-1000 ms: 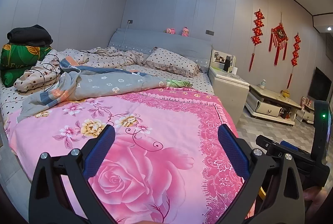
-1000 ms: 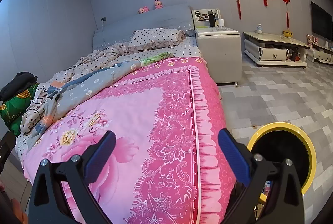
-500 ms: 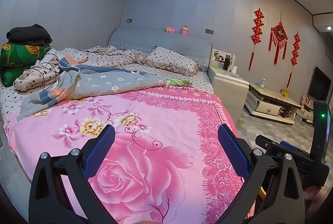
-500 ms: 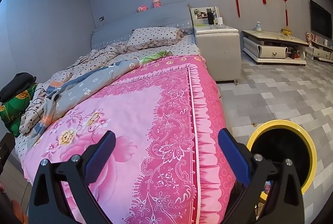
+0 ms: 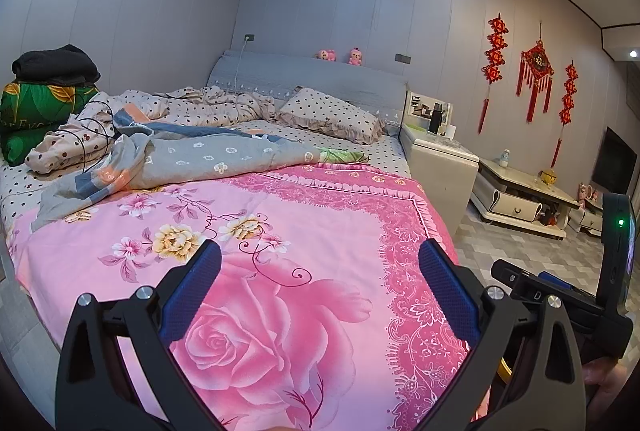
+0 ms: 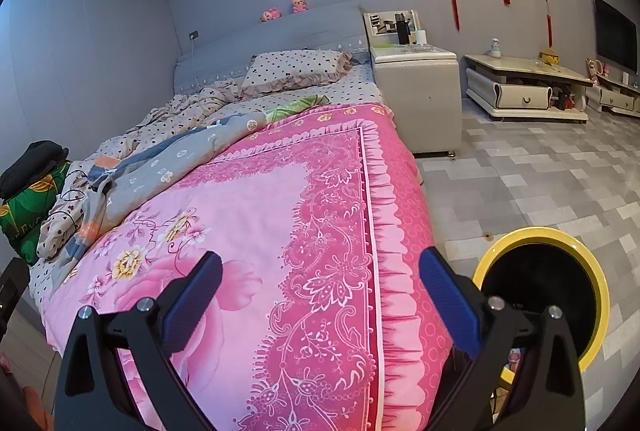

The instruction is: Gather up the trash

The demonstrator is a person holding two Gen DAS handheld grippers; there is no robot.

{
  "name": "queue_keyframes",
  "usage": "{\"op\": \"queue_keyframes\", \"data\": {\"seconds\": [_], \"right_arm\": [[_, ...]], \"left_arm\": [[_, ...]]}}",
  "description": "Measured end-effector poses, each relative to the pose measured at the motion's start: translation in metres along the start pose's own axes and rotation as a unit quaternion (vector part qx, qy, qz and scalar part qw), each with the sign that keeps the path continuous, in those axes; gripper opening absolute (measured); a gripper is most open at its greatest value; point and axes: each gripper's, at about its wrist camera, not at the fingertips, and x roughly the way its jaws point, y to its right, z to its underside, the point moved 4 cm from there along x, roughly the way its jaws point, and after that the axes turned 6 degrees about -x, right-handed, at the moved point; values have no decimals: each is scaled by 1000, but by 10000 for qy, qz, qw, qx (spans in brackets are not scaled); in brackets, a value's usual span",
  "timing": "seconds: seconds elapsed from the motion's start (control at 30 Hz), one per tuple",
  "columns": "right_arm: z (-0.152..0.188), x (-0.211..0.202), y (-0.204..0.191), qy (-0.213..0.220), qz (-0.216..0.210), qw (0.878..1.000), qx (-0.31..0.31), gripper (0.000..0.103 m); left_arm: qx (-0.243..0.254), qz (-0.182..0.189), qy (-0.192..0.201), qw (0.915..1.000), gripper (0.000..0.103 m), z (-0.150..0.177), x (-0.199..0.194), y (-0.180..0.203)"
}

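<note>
Left gripper [image 5: 319, 289]: fingers spread wide, empty, above the pink bedspread [image 5: 288, 231]. Right gripper [image 6: 321, 295]: fingers likewise wide apart, empty, over the bedspread's right border. Bin [image 6: 600, 295], yellow-rimmed with a dark interior, stands on the tiled floor [image 6: 540, 175] at 4 o'clock in the right wrist view, just beside the bed's edge. No trash can be made out. Grey quilt [image 5: 192, 159] lies crumpled at 10 o'clock; nightstand [image 5: 440, 163] at 2 o'clock.
</note>
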Motion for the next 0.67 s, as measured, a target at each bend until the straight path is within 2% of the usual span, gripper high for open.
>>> {"op": "queue_keyframes", "data": {"seconds": [0.67], "right_arm": [[0, 0, 2, 6, 12, 10000, 9, 95]], "left_arm": [[18, 137, -126, 9998, 95, -1, 5, -1]]}}
